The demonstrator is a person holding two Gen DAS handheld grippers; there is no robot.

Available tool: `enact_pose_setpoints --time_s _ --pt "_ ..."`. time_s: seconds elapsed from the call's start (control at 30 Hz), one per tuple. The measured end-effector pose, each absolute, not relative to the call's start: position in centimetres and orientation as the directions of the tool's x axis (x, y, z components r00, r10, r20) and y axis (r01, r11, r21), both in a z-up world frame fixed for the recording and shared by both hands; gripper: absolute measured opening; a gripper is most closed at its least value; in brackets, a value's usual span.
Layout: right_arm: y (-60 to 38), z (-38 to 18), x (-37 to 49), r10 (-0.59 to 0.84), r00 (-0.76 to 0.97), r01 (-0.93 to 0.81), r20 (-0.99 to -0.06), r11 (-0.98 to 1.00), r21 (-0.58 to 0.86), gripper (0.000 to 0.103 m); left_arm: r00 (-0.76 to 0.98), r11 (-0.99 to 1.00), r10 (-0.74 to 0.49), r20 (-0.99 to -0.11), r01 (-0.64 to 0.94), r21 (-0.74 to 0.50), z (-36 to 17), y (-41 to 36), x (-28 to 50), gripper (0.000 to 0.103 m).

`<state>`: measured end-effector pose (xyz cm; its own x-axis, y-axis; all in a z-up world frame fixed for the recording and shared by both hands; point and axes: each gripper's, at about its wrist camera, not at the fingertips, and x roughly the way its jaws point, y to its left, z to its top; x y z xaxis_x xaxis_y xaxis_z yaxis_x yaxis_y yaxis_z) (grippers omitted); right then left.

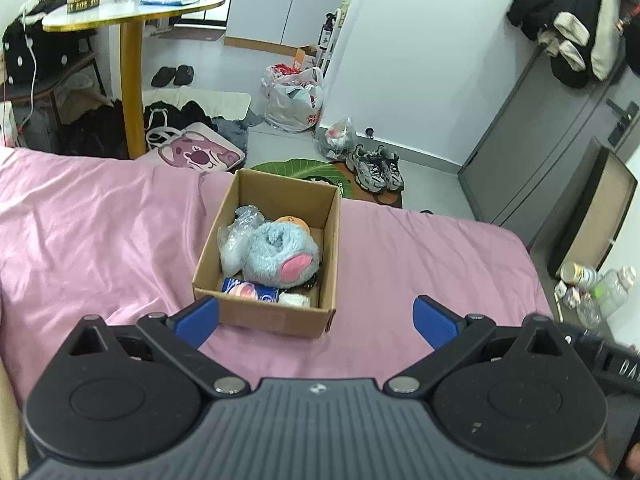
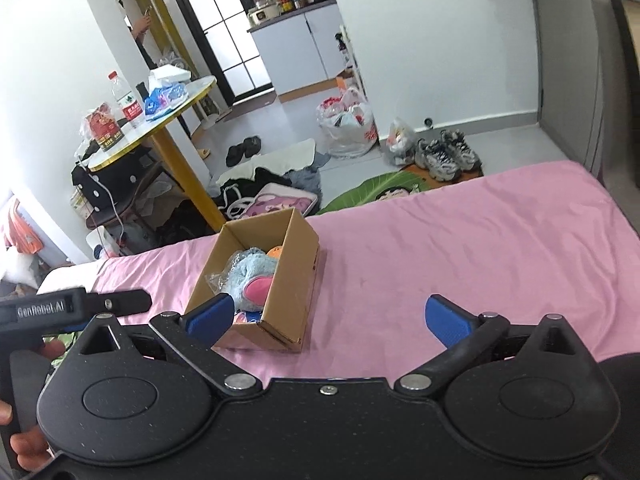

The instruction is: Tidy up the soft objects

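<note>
Left wrist view: cardboard box (image 1: 267,312) of soft toys dead ahead of released left gripper (image 1: 316,322), nearer than released right gripper (image 2: 328,324).

The blue plush (image 1: 280,254) covers most of what lies under it in the cardboard box (image 1: 264,312): only a sliver of an orange thing (image 1: 291,221) shows behind it (what it is cannot be told). The box's near wall hides the lower part of a blue packet (image 1: 250,292). In the right wrist view, a gripper finger (image 2: 208,318) covers the box's near corner.
</note>
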<state>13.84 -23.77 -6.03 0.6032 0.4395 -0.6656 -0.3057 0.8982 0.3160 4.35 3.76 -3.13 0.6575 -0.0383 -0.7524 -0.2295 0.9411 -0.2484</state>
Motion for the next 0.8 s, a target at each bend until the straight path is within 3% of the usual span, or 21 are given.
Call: enact_pose_setpoints --time_s 0.8 --pt "-26.3 -2.5 6.9 0.362 0.7 -0.297 -0.615 0.932 0.209 0.103 0.737 0.971 0.019 -0.675 -0.175 -0.163 0.2 0.2 -3.4 0.102"
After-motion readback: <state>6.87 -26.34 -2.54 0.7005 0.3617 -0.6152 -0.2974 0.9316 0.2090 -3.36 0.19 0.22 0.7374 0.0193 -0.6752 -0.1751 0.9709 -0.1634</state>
